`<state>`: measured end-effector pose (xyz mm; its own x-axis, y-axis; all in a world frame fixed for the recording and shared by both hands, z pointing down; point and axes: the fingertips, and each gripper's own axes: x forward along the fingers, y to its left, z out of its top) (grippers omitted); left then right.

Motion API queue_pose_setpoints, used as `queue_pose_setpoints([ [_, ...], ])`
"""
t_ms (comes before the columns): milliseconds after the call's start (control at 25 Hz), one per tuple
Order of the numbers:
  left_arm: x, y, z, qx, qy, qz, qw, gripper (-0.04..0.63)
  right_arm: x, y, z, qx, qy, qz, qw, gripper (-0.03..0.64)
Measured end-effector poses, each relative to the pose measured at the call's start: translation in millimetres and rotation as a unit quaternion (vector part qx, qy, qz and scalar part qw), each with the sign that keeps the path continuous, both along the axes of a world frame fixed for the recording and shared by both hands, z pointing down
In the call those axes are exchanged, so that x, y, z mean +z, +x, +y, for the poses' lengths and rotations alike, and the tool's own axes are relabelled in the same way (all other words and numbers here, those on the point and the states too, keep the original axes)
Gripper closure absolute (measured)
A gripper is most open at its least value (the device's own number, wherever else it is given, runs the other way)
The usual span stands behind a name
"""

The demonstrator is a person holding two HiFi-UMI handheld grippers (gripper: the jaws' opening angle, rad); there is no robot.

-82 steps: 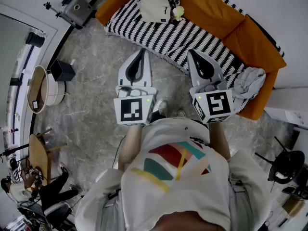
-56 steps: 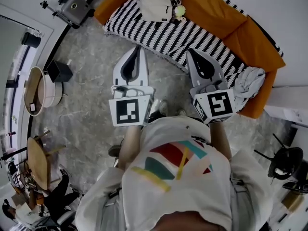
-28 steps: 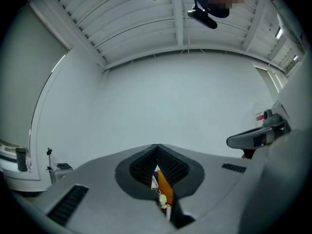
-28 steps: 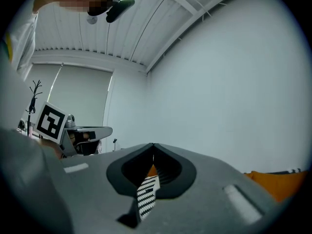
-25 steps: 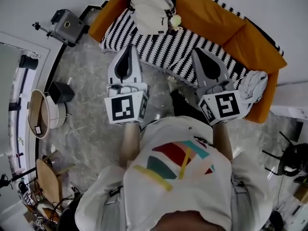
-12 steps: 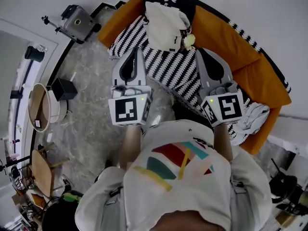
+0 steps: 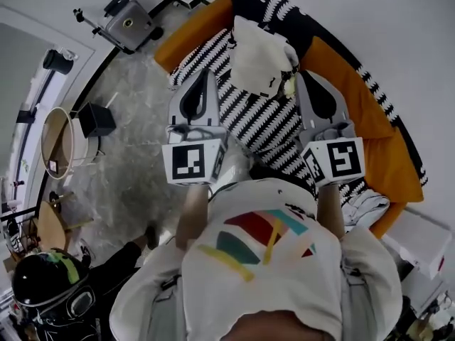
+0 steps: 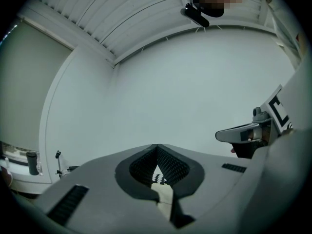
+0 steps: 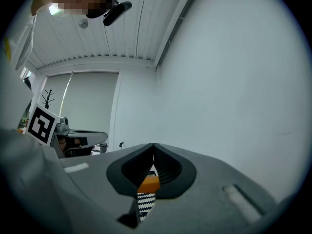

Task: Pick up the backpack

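Backpack (image 7: 259, 66), cream-coloured, lies on the striped throw (image 7: 249, 126) against the back of the orange sofa (image 7: 355, 98). Over the last few seconds we have walked up to the sofa. The backpack, earlier well ahead of us near the top of the head view, now sits between the two gripper tips. We judge the approach nearly done and the reach down not yet begun. The left hand-held gripper (image 7: 205, 73) and right hand-held gripper (image 7: 304, 78) are held out level, side by side, pointing at the white wall behind the sofa. Both have their jaws closed together and hold nothing, and neither appears to touch the backpack
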<state>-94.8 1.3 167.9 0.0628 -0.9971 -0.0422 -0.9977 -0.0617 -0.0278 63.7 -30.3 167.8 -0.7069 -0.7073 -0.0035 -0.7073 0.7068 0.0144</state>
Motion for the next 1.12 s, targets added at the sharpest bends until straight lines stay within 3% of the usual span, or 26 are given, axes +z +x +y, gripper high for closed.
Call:
queue_pose_setpoints([
  [280,2,-1,-30,-0.008,-0.011,-0.007,0.9999,0.581,3,-9,-38,-0.022,-0.008,-0.004,1.0,0.612],
  [560,3,5,-46,0.019,-0.023,-0.017,0.9994,0.581,3,-5,-55,-0.005,-0.014,-0.013,1.0,0.612],
  [1120,-25,15,-89,0.079,0.022,-0.018,0.9965,0.581,-17,8,-67,0.066,0.021,-0.018,0.997,0.612],
])
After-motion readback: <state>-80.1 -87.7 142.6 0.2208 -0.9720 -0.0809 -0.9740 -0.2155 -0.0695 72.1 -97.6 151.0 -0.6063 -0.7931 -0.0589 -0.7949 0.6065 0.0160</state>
